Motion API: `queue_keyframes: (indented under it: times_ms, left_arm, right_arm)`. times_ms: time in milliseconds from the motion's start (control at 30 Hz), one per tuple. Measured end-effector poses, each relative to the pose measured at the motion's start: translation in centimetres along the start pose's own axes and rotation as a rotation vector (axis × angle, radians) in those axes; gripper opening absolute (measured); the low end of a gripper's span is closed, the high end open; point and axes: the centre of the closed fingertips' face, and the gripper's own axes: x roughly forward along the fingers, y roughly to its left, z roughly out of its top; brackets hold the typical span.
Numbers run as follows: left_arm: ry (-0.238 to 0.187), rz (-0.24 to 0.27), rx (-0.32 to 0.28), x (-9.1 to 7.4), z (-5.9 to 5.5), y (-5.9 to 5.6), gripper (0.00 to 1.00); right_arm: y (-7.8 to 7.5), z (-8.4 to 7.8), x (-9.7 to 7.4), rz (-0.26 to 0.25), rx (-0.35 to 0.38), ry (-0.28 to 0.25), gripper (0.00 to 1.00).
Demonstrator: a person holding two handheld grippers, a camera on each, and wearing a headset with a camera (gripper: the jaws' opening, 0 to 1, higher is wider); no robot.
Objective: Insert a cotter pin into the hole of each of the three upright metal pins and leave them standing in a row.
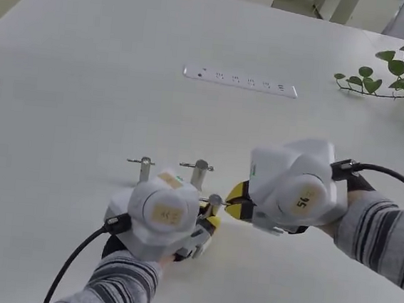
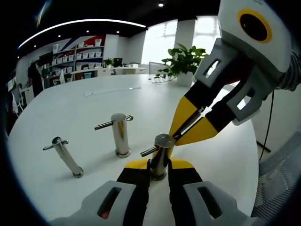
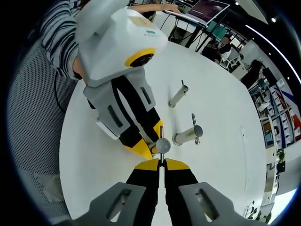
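Between the yellow-tipped jaws of the left gripper (image 2: 159, 165), pinched low on the shaft, stands the third short steel upright pin (image 2: 162, 143); the right gripper (image 3: 162, 162) is pressed together on a thin wire cotter pin (image 3: 161, 133) passing through its head hole. Judgement: clamp shaft steady, push wire straight along the hole axis until seated like the two pinned neighbours (image 2: 121, 134) alongside. Right housing tag (image 1: 305, 199) reads about "56"; left tag (image 1: 169, 215) unreadable.

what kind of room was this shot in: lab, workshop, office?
Looks like an open-plan office or showroom rather than a workshop: a big white table with a power strip and a potted plant on it, and wall shelves of boxes behind.
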Motion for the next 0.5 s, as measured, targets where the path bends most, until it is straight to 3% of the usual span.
queue_keyframes:
  times_ms: [300, 500]
  left_arm:
    - [0.002, 0.002, 0.004, 0.09, -0.09, -0.02, 0.11]
    - [0.004, 0.002, 0.005, 0.07, -0.07, -0.07, 0.11]
  right_arm:
    - [0.02, 0.35, 0.13, -0.001, -0.022, -0.001, 0.00]
    - [-0.29, 0.33, -0.38, -0.009, 0.023, -0.019, 0.02]
